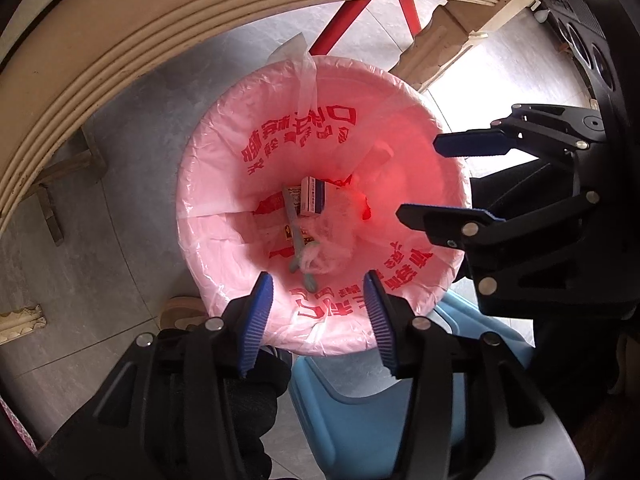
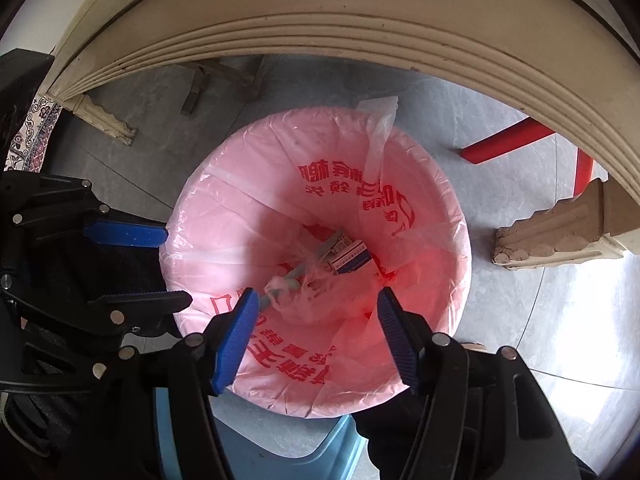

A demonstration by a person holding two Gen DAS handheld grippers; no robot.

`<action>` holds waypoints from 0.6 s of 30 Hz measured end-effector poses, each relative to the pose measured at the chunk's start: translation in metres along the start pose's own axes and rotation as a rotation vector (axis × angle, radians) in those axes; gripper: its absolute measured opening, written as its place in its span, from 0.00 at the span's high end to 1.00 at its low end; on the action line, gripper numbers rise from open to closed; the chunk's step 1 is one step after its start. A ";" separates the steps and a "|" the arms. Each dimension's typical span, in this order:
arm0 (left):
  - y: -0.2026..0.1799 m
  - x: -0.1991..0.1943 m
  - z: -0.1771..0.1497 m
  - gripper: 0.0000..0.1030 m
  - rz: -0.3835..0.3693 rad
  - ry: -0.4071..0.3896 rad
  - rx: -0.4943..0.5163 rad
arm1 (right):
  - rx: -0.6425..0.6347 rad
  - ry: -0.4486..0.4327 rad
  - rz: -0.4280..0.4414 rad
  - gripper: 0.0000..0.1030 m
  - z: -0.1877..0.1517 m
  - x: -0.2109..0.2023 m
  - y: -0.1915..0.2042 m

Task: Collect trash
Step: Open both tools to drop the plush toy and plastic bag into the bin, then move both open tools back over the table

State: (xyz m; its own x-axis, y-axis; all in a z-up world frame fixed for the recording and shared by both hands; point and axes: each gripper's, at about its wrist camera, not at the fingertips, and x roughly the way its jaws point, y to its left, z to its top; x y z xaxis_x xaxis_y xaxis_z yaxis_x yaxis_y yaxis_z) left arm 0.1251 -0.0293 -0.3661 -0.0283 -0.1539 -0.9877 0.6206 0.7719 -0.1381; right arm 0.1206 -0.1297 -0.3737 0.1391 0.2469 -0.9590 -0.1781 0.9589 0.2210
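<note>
progress: late, judged | bin (image 1: 224,216): box (image 1: 312,196), toothbrush (image 1: 294,236), wrapper (image 1: 328,252) lie at its bottom | left gripper (image 1: 318,320), right gripper (image 2: 314,336): fingers spread, empty, above bin | left: unseen trash elsewhere, if any

Your bin (image 1: 224,184): round, upright on the floor, lined with a pink bag printed in red characters (image 2: 256,216). At its bottom you had a small blue-and-white carton (image 1: 313,197) lying flat, a pale green stick-like item (image 1: 297,240) beside it, and crumpled clear film (image 1: 332,248).
</note>
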 end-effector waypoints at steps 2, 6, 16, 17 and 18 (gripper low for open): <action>0.000 0.000 0.000 0.53 0.004 -0.001 0.004 | -0.002 0.000 -0.001 0.41 0.000 0.000 0.001; -0.001 -0.003 0.000 0.50 0.014 -0.012 0.010 | -0.003 -0.009 -0.001 0.41 0.000 -0.004 0.003; -0.013 -0.048 -0.009 0.47 0.073 -0.111 -0.003 | 0.019 -0.107 -0.016 0.41 -0.007 -0.054 0.007; -0.015 -0.060 -0.011 0.47 0.082 -0.138 -0.005 | 0.022 -0.122 -0.015 0.41 -0.007 -0.061 0.008; -0.015 -0.069 -0.012 0.47 0.084 -0.154 -0.008 | 0.027 -0.144 -0.013 0.41 -0.008 -0.072 0.008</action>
State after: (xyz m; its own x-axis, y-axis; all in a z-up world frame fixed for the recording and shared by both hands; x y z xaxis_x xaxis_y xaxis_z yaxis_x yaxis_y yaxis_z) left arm 0.1081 -0.0233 -0.2967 0.1442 -0.1811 -0.9728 0.6097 0.7906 -0.0568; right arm 0.1012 -0.1408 -0.3042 0.2798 0.2500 -0.9269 -0.1495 0.9651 0.2151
